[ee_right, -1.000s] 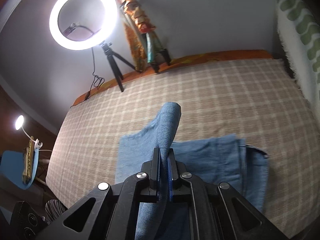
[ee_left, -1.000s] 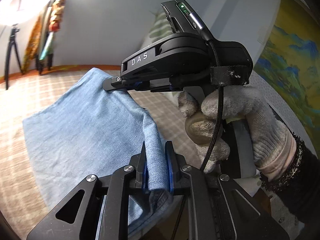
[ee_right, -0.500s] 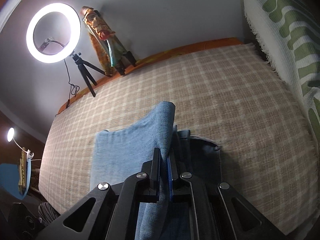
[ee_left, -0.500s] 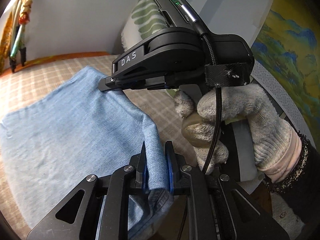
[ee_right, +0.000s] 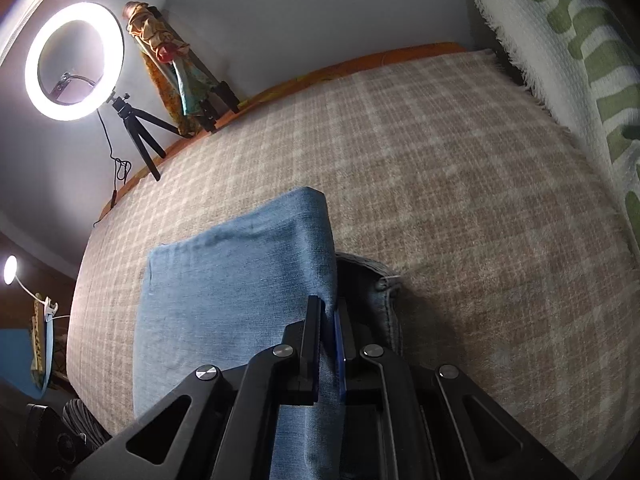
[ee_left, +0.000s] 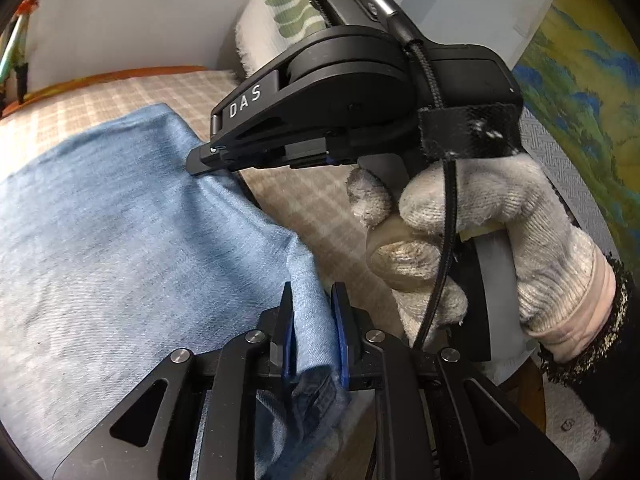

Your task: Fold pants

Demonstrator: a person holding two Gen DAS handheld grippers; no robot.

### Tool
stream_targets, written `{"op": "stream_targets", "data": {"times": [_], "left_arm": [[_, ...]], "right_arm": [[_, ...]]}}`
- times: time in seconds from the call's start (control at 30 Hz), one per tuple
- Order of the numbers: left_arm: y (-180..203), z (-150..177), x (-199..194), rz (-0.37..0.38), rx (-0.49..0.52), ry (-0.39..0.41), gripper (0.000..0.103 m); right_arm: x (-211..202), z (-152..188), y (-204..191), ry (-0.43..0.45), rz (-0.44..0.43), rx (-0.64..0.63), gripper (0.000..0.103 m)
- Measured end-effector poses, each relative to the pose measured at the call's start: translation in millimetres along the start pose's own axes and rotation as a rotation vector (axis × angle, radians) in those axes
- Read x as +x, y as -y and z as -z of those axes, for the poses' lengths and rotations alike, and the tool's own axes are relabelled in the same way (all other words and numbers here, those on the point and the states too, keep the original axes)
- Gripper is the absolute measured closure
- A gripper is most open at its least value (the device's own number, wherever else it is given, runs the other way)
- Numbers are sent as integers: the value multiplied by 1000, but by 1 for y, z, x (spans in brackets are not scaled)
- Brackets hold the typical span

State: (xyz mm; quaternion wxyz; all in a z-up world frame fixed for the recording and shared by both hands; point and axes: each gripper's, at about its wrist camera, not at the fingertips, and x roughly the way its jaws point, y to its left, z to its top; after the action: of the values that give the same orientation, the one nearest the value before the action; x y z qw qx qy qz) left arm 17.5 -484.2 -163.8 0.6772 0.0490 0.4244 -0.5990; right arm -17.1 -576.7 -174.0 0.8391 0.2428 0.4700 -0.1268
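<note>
Pants (ee_left: 120, 240) of light blue denim are caught nearest the cameras at one edge, a thick bunch of it between the narrow jaws of the left gripper (ee_left: 312, 316) and a thinner fold pinched flat in the right gripper (ee_right: 328, 320). Beyond the jaws the held layer drapes over the part lying on the checked bedspread (ee_right: 440, 200), a darker hem (ee_right: 380, 280) showing beneath. Judging by this, a fold is being laid over but not yet released or smoothed.
</note>
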Motion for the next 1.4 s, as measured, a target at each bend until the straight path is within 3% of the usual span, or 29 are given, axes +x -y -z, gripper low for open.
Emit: {"op": "stream_targets", "data": {"times": [0.13,0.33,0.43,0.47,0.5,0.57,0.63,0.7,0.87,1.0,1.17,1.4], "left_arm": [[8,-1,-3,18,29,-27,77],[22,5,-23,43,79,-41,74],[23,4,-44,41,91,-28,73],[22,7,-50,36,94,-24,73],[20,7,-57,30,94,-17,69],[14,6,-69,15,81,-4,61],[6,8,-83,-5,64,11,58],[-6,11,-93,-36,45,23,52],[-53,26,-117,-112,-76,43,51],[-97,31,-122,-176,-201,38,51],[-132,36,-114,-161,-360,38,51],[-147,35,-97,-142,-426,28,51]], "right_arm": [[-1,3,2,2,11,1,100],[-11,9,14,-3,72,12,100],[-24,11,19,23,68,24,95],[-29,12,20,27,57,25,90],[-32,12,21,33,51,26,74],[-41,15,19,67,58,20,54],[-44,17,16,65,37,-3,50],[-45,20,12,57,27,-26,29],[-40,29,8,44,-45,-107,15],[-25,35,18,-8,-85,-113,12],[-5,36,37,-39,-158,-71,12],[3,36,47,-33,-243,-73,8]]}}
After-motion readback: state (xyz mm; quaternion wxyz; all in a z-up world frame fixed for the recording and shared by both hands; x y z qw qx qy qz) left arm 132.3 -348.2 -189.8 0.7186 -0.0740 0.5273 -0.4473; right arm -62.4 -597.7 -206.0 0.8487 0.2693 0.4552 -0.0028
